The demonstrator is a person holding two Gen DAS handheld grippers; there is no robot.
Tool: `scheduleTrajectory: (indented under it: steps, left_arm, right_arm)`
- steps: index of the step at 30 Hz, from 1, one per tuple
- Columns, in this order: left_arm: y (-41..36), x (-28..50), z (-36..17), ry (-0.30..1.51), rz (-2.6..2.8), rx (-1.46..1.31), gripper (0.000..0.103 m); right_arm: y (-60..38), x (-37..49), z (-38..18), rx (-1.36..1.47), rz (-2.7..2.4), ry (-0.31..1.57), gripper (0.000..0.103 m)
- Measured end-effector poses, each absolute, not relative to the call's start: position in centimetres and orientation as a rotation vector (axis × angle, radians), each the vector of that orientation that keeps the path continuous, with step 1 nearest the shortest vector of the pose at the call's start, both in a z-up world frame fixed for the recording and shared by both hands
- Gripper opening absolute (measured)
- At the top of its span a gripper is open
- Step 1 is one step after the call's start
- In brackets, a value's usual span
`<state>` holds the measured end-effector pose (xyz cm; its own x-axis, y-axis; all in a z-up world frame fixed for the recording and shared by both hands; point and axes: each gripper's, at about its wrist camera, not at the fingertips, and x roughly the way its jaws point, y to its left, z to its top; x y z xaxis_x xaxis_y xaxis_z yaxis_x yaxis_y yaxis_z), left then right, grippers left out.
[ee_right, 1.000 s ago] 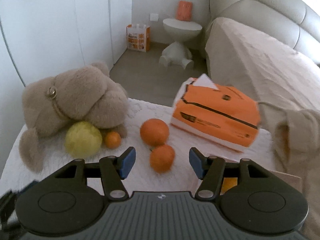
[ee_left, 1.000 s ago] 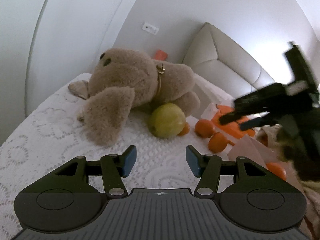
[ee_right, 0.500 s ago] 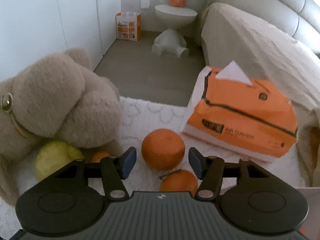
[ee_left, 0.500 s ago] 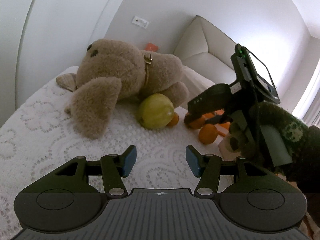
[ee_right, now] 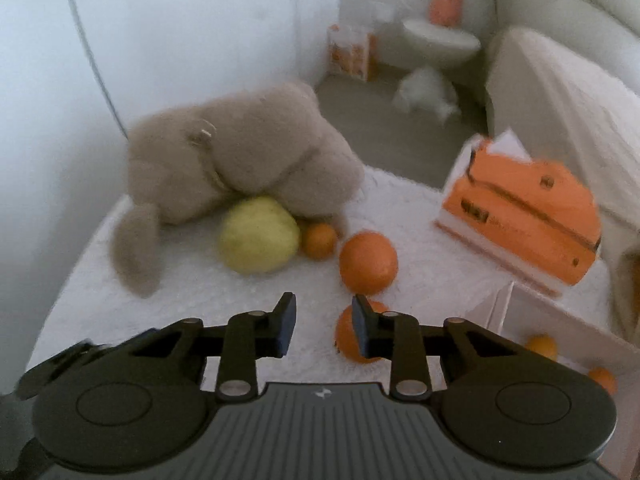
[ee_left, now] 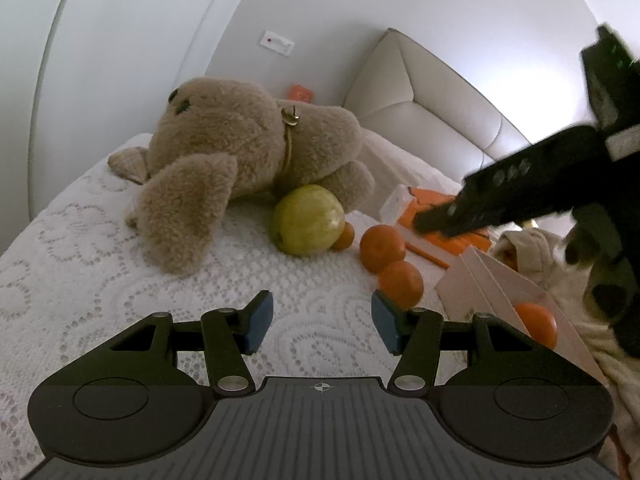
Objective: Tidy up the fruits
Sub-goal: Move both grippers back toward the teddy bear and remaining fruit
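On the white lace cover lie a yellow-green fruit, a small orange beside it, and two larger oranges. My left gripper hovers open and empty in front of them. My right gripper points down above the cover. Its jaws are closing to a narrow gap with nothing between them. The near orange is partly hidden behind its right finger, and the far one lies beyond. An open white box at the right holds more oranges.
A tan plush bear lies over the yellow-green fruit. An orange tissue box stands at the back right. A beige sofa lies beyond, and a white wall closes the left side.
My right gripper has pulled back from the oranges toward the right and its jaws have narrowed. The left gripper has stayed in place, still open.
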<state>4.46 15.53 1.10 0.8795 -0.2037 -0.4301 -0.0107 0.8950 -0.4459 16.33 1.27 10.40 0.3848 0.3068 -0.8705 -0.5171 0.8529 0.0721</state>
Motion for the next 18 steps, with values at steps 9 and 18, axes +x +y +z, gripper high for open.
scheduleTrajectory:
  steps: [9,18]
  left_arm:
    - [15.3,4.4,1.2,0.489,-0.109,-0.439,0.059]
    - [15.5,4.4,1.1,0.492,-0.114,-0.448,0.059]
  right_arm:
    - [2.4,18.3,10.5,-0.227,0.456,0.993,0.038]
    - [5.4,22.5,5.7,-0.2,0.401,1.003,0.037]
